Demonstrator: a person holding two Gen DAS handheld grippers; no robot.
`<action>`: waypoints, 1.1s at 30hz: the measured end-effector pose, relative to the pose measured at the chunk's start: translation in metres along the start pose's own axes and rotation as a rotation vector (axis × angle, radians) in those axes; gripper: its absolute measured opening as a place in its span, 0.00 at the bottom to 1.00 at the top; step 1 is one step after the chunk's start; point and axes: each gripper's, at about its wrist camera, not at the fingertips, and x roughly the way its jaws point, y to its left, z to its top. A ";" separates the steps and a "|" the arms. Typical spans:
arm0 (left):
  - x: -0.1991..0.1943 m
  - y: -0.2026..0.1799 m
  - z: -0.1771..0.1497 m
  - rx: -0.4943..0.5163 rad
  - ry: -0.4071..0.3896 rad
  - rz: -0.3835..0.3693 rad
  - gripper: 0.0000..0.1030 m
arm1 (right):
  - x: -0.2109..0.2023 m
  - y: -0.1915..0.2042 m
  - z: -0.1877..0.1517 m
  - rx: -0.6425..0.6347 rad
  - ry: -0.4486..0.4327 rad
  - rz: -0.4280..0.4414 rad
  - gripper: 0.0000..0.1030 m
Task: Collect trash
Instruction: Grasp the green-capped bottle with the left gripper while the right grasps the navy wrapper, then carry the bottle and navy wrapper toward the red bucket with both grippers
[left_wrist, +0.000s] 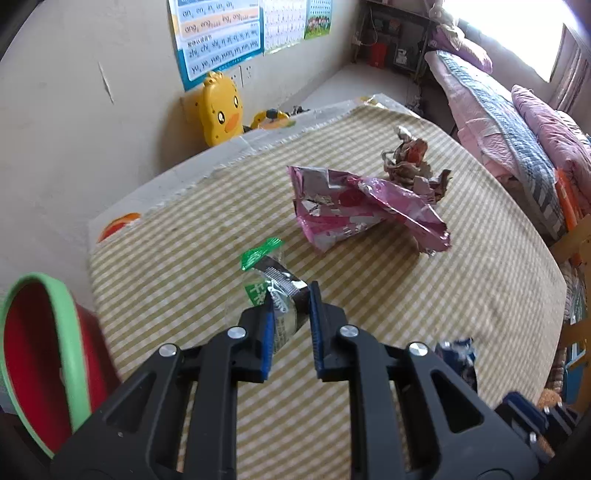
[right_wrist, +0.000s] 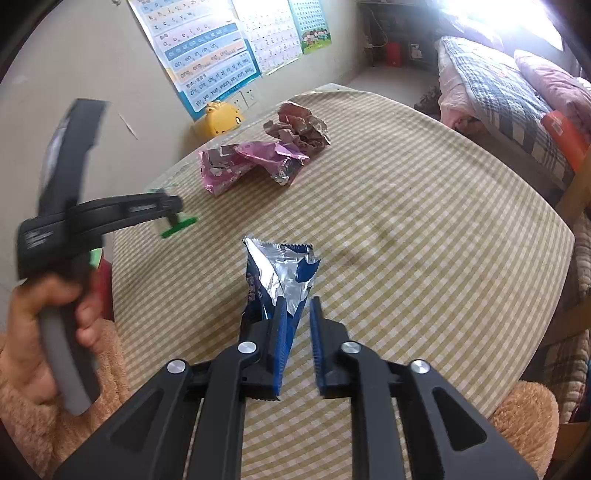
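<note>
Both hand-held grippers are clamped on wrappers, left (left_wrist: 291, 314) on a green wrapper (left_wrist: 271, 280), right (right_wrist: 297, 325) on a blue foil wrapper (right_wrist: 280, 273), neither yet binned, while a pink wrapper (left_wrist: 354, 206) and a crumpled brown wrapper (left_wrist: 410, 158) remain on the worktop (left_wrist: 443, 295).

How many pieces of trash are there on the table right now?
4. A green wrapper in the left gripper, a blue foil wrapper in the right gripper, a pink bag mid-table, and a brown crumpled wrapper just behind it. More may be hidden.

Sunlit window (left_wrist: 517, 33), bed (left_wrist: 509, 122), postered wall (left_wrist: 92, 92)
</note>
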 end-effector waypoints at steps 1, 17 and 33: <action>-0.008 0.001 -0.003 0.004 -0.014 -0.002 0.16 | 0.001 -0.001 0.000 0.011 -0.001 0.007 0.32; -0.087 0.027 -0.056 -0.034 -0.060 -0.021 0.16 | 0.028 0.009 -0.008 -0.017 0.090 -0.011 0.14; -0.138 0.044 -0.053 -0.031 -0.160 0.026 0.16 | -0.069 0.062 0.018 -0.062 -0.165 0.069 0.14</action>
